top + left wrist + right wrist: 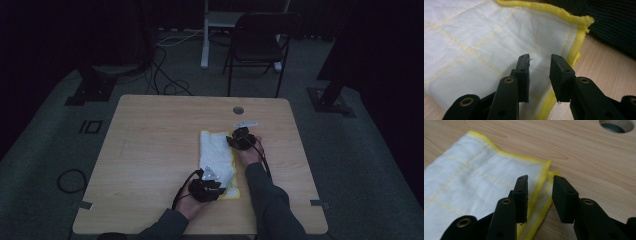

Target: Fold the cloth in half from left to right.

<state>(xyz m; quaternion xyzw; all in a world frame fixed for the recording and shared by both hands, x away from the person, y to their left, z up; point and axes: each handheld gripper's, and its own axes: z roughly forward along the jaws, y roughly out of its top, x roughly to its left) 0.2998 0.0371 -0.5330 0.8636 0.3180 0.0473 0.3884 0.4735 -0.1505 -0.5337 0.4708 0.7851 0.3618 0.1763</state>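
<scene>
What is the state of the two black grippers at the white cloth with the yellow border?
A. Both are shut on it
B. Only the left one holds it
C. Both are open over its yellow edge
C: the left gripper and right gripper show a gap between their jaws over the white cloth with the yellow border.

no text, label, brand, number or sign can be read anywhere, neither on the white quilted cloth with yellow edging (pixel 486 32) nor on the light wooden table (pixel 150 130).
</scene>
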